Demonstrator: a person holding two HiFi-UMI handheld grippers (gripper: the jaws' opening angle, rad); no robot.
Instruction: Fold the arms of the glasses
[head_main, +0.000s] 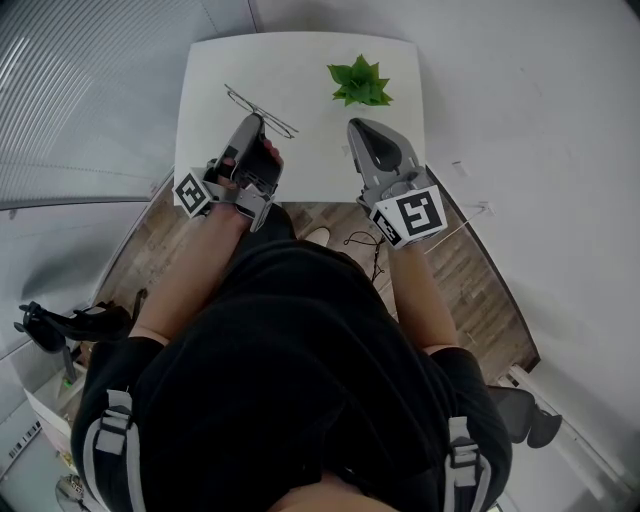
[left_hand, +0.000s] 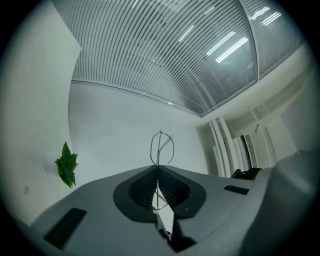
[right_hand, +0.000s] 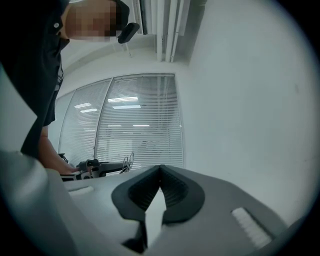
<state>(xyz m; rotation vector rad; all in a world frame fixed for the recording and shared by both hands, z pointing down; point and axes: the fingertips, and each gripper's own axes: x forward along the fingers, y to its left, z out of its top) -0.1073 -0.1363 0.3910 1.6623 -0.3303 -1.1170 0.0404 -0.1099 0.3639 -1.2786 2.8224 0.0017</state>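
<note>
Thin wire-framed glasses are held up above the far part of a white table, pinched in the left gripper. In the head view the frame reads as one slim line. Its long axis runs on a slant from the far left down to the near right, and the gripper grips it around the middle.

In the left gripper view, the left gripper has its jaws pressed together on a fine wire of the frame. One oval lens rim stands up just past the tips, seen nearly edge-on. The wire is too thin to show whether either arm is already folded.

The right gripper hovers to the right of the glasses, near them but clearly apart, with bare table between. Its own view shows the right gripper with jaws fully together and nothing between them. Far off at the left of that view, the glasses can be seen small.

The glasses lie to the left of the free right gripper, and the near-right end of the frame points toward it. That makes the right gripper the one placed to work an arm of the frame, likely by pushing with its closed tips while the left holds the frame steady. It would have to travel leftward across the gap to do so.

A small green plant sits at the far edge of the table, beyond the right gripper and out of the way.
</note>
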